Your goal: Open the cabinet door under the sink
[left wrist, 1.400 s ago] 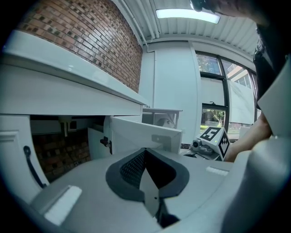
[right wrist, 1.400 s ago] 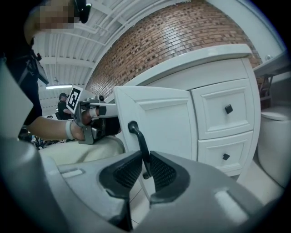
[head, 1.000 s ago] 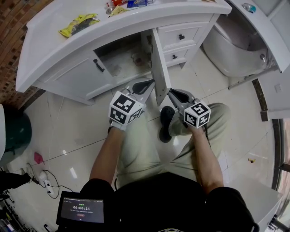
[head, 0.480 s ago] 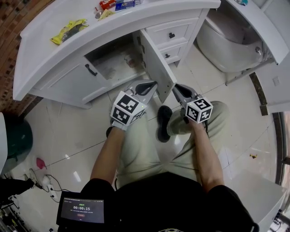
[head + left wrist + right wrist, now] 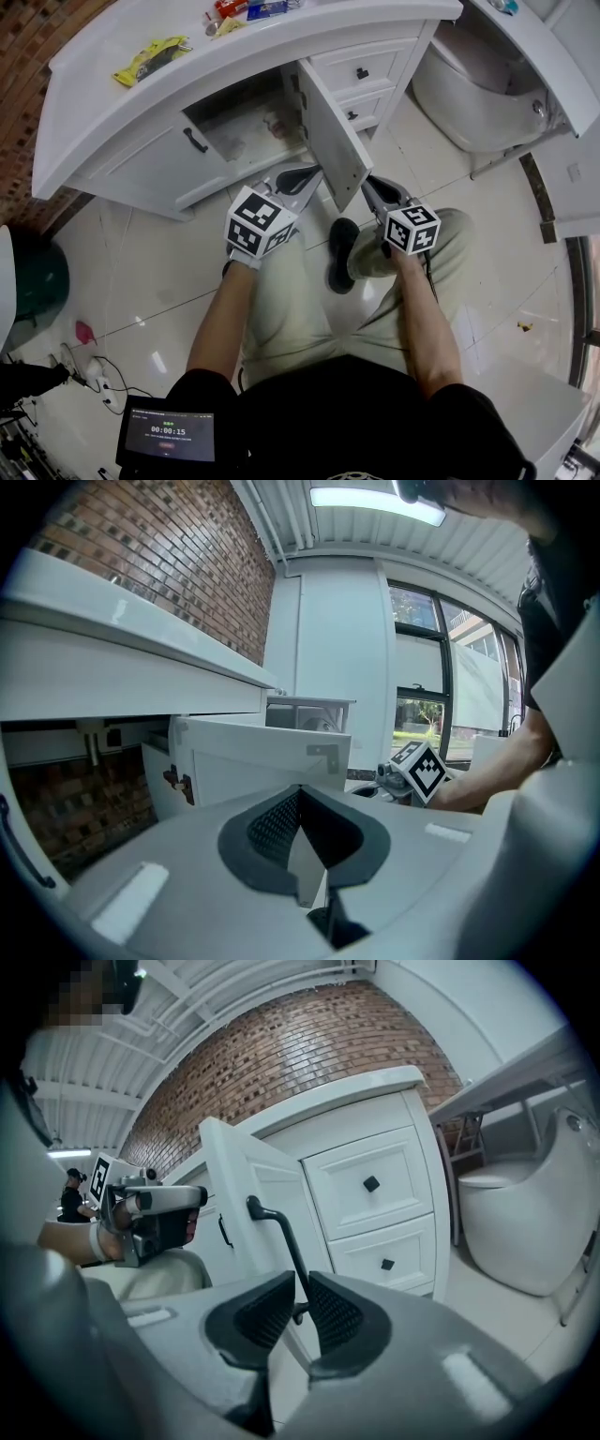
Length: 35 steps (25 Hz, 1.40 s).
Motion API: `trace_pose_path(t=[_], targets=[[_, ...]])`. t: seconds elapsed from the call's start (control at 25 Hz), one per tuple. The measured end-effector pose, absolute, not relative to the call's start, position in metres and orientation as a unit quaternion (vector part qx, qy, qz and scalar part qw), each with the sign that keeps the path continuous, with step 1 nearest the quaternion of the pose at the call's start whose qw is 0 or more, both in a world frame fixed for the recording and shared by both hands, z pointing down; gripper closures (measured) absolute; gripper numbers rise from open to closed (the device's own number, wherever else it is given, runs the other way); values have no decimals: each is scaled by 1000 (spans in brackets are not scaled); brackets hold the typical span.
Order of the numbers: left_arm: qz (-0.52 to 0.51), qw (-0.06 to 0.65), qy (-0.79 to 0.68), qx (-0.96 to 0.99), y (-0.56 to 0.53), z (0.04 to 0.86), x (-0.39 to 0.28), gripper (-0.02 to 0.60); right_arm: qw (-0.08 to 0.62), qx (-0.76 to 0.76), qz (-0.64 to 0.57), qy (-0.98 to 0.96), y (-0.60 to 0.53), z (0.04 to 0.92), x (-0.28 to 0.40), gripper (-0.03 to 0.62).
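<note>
Beneath 1 counter (image 5: pixel 187 84), right gripper (image 5: pixel 298 1288) grasps 1 door handle (image 5: pixel 274 1227) while left gripper (image 5: pixel 300 799) is clenched empty.

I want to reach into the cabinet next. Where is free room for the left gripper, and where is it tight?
Free: the opening between the shut left door and the open door, and the bare floor left of the left gripper. Tight: right of the open door, where the right gripper grips the handle near the drawers.
</note>
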<state>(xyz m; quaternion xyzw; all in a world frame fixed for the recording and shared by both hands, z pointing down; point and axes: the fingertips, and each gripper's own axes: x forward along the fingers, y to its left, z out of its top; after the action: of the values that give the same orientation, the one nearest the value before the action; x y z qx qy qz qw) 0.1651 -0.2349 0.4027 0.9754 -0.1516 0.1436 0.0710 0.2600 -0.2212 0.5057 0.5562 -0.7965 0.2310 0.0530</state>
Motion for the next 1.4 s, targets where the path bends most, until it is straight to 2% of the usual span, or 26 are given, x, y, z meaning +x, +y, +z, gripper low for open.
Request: trace_pose_path(t=[0.48, 0.6, 0.76, 1.2, 1.4], targets=[[143, 78, -164, 973, -231, 397, 150, 565, 78, 550, 218, -802, -207, 501, 250, 569], [137, 82, -173, 972, -227, 393, 142, 565, 80, 546, 216, -806, -205, 500, 245, 600], [141, 85, -185, 969, -215, 396, 132, 565, 71, 546, 227, -803, -201, 498, 240, 602], [122, 72, -235, 962, -157, 385, 86, 565, 125, 463, 172, -860, -158, 489, 166, 602], [104, 72, -257, 958, -131, 373, 66, 565, 127, 433, 143, -881, -142, 461, 141, 602]])
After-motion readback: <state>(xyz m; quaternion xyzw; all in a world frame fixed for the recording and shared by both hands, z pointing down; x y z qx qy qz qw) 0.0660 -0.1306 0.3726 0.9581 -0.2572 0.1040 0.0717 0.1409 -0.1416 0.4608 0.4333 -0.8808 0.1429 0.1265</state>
